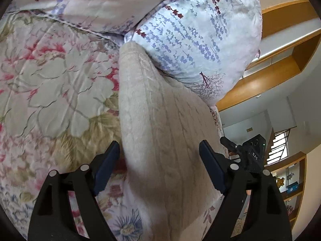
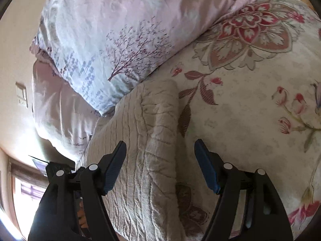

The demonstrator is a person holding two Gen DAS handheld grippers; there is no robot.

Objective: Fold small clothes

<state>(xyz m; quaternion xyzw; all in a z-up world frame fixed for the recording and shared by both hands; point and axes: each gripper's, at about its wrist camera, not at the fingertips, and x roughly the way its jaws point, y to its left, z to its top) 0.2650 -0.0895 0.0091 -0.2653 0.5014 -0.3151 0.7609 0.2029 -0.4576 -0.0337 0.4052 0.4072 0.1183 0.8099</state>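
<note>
So the thing being folded is a beige knit garment (image 1: 160, 132), fuzzy, with a cable or rib pattern running lengthwise. It's lying on the bed, on top of a floral bedspread (image 1: 50, 84) with big cream and red flowers. It looks folded into a long narrow strip, and the long axis runs from right under the tongs away toward the pillow (image 1: 192, 46), which is pale blue-white with lavender sprigs and a little tree print. The far end of the knit tucks in right against the bottom of that pillow. In the right wrist view one long edge is doubled over into a thick rolled ridge (image 2: 160, 140).

Left tongs (image 1: 158, 150) are spread wide, straddling the near end of the strip, pads not touching it. Right tongs (image 2: 160, 152) are also apart, gripping nothing, with the ridge sitting between them.
</note>
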